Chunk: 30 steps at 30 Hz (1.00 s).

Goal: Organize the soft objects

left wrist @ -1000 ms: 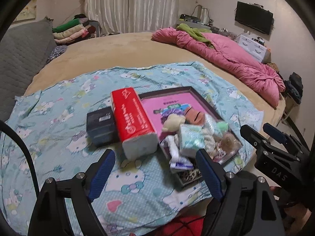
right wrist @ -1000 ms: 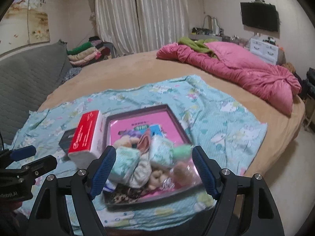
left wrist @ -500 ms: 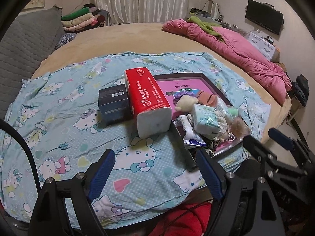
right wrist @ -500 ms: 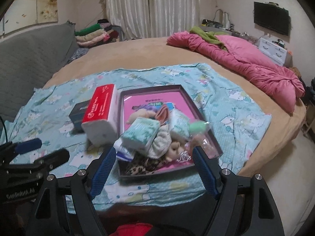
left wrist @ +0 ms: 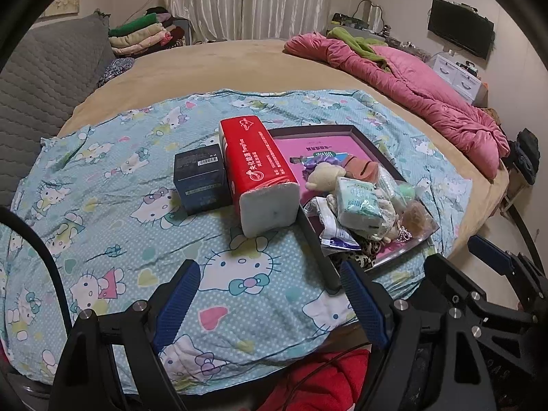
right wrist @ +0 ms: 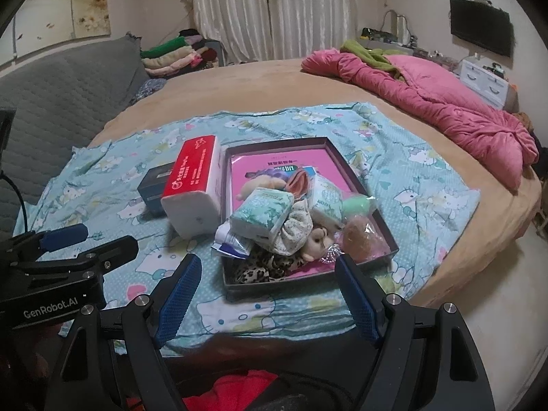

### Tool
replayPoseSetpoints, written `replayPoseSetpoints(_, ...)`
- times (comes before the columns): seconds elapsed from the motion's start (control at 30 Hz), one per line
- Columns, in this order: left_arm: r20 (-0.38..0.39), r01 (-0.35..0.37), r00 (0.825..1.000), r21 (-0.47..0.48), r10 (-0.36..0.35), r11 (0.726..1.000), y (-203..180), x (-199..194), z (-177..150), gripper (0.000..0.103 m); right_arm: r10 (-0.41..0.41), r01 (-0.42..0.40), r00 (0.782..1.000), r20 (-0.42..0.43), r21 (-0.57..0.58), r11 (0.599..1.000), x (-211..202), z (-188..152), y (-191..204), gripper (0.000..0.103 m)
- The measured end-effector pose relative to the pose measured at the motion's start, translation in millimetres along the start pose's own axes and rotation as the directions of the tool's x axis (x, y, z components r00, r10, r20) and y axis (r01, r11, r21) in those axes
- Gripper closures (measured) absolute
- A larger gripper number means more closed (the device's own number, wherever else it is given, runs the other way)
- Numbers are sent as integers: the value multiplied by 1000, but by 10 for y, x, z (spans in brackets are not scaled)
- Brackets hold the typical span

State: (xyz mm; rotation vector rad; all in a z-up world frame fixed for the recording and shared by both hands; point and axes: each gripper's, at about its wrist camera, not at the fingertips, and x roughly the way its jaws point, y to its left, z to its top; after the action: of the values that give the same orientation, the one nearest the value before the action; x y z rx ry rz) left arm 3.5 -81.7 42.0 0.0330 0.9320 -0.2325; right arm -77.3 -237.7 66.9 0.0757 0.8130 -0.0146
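Soft items, a green tissue pack (right wrist: 262,214) among them, sit heaped in the dark tray (right wrist: 342,157) at frame centre on the Hello Kitty sheet (right wrist: 404,185). Red tissue pack (left wrist: 258,171) touches the tray's left wall; dark box (left wrist: 200,178) just left of it. Versus a second ago, both views have pulled back, the pile lying farther off. Left tongs (left wrist: 270,303) and right tongs (right wrist: 267,296) hover low at frame bottom, spread wide, gripping nothing.

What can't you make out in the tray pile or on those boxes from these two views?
- Leopard-print fabric: right wrist view, mostly buried under the pile.
- Doll: only its face shows; body covered by cloth.
- Dark box: left wrist view, label text too small.
- Tray bottom: mostly hidden beneath the objects.
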Motion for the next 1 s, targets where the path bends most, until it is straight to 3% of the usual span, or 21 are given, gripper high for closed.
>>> replayPoseSetpoints(1.0, -23, -20, 1000, 7, 20, 1000, -27, 68, -46, 20, -8, 8, 1000, -17, 19, 1000, 72, -22, -55, 22)
